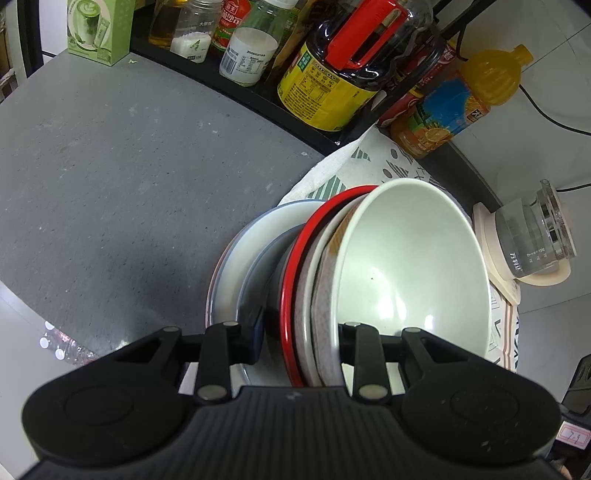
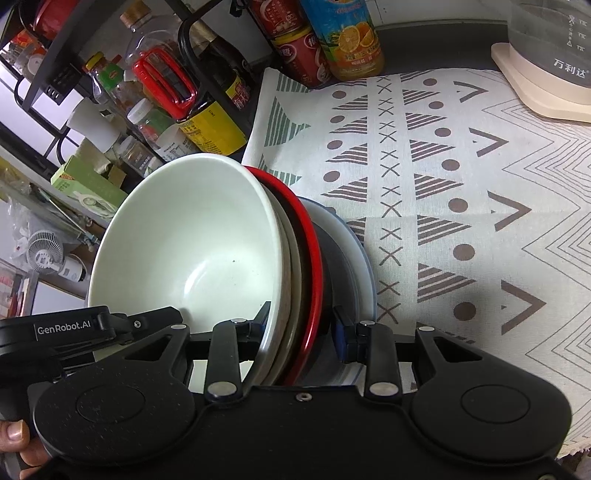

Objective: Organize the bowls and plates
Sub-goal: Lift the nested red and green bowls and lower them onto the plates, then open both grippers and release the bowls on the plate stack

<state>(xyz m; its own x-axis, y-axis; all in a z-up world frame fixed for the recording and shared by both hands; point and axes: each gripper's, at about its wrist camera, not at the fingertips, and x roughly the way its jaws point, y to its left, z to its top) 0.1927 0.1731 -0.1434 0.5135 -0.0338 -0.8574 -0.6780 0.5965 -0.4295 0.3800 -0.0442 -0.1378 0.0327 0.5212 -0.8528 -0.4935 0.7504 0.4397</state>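
One white bowl (image 1: 406,258), one red-rimmed bowl (image 1: 295,266), one grey plate (image 1: 236,258), one kettle (image 1: 535,236).

I see the nested stack: bowl (image 1: 406,258) innermost, wider bowls and a plate (image 1: 236,258) behind it. Stack sits over the cloth (image 2: 443,184) on the desk (image 1: 110,166). Bottle rack (image 1: 258,96) behind; kettle (image 1: 532,236) right of the stack.

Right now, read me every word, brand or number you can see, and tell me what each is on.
"GenRobot.AI": on the left tongs' body.
"万利达": on the glass kettle.
Bottle and can labels, the green box and a pink tag: print too small or blurred to read.
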